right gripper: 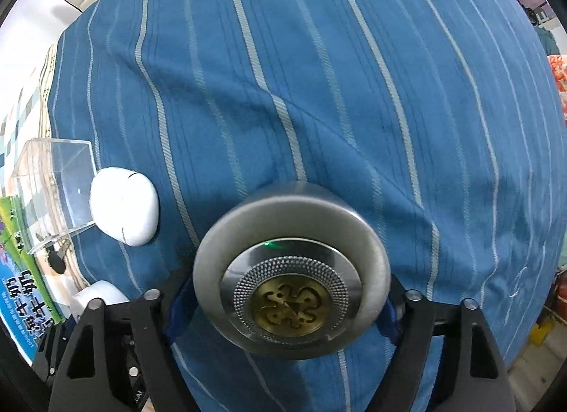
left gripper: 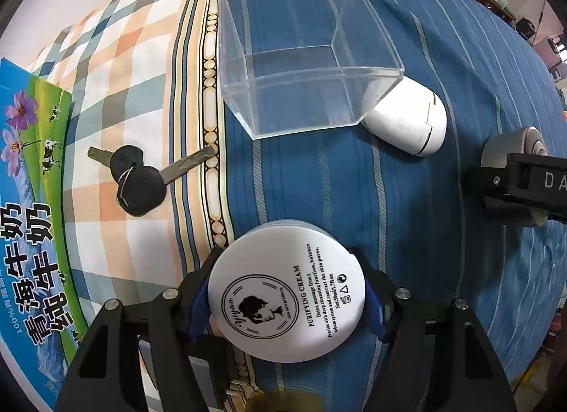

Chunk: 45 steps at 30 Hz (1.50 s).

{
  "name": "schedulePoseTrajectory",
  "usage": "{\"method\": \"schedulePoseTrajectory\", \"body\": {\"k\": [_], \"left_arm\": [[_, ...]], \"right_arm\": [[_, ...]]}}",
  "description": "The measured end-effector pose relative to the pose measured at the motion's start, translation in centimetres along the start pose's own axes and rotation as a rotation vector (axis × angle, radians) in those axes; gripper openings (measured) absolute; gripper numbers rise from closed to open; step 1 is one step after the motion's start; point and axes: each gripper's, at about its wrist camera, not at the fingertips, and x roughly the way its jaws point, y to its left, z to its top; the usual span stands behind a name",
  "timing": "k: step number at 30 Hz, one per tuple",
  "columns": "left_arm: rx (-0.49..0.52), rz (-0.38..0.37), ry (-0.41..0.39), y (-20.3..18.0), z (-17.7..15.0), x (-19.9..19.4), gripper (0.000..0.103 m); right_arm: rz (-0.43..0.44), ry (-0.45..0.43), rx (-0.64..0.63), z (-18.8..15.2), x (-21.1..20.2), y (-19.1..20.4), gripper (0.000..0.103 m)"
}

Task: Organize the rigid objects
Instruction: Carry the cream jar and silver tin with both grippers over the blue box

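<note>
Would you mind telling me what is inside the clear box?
The clear box holds nothing; only striped cloth shows through it. The white case lies outside, partly behind its corner.

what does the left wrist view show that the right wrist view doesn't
Only the left wrist view shows the cream jar's printed lid, clamped in the left gripper, and both black-headed keys whole. Only the right wrist view shows the metal puck's patterned brass face, held in the right gripper. Both show the empty clear box, the white case touching its corner, the milk carton and the blue striped cloth.
</note>
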Motion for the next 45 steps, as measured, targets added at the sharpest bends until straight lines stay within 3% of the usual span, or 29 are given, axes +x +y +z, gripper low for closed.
{"method": "schedulePoseTrajectory", "body": {"k": [1,5,10,11,20,34,40,45], "left_arm": [[0.001,0.003,-0.001,0.2,0.4,-0.3,0.067],[0.009,0.015,-0.001,0.0,2.1,0.3,0.067],[0.020,0.023,-0.008,-0.2,1.2,-0.4,0.066],[0.023,0.024,-0.008,0.3,2.9,-1.2,0.066],[0.039,0.033,-0.051,-0.3,4.2,-5.4,0.066],[0.039,0.036,-0.208,-0.3,-0.5,-16.5,0.066],[0.004,0.023,-0.265,3.0,-1.1,-19.6,0.066],[-0.015,0.051,-0.324,6.3,-1.9,-22.4,0.066]], "right_arm": [[-0.004,-0.005,0.000,0.0,-0.1,-0.1,0.074],[0.002,-0.016,-0.004,-0.4,-0.4,-0.4,0.073],[-0.003,-0.033,-0.003,-1.7,-0.9,-0.8,0.073],[0.001,-0.033,-0.003,-2.0,-1.0,-0.8,0.073],[0.026,-0.073,-0.029,-6.1,-3.4,-1.0,0.073],[0.096,-0.163,-0.082,-12.7,-11.5,-1.4,0.073],[0.133,-0.226,-0.128,-13.0,-16.3,-0.1,0.073],[0.181,-0.254,-0.173,-14.3,-18.9,3.5,0.073]]}}
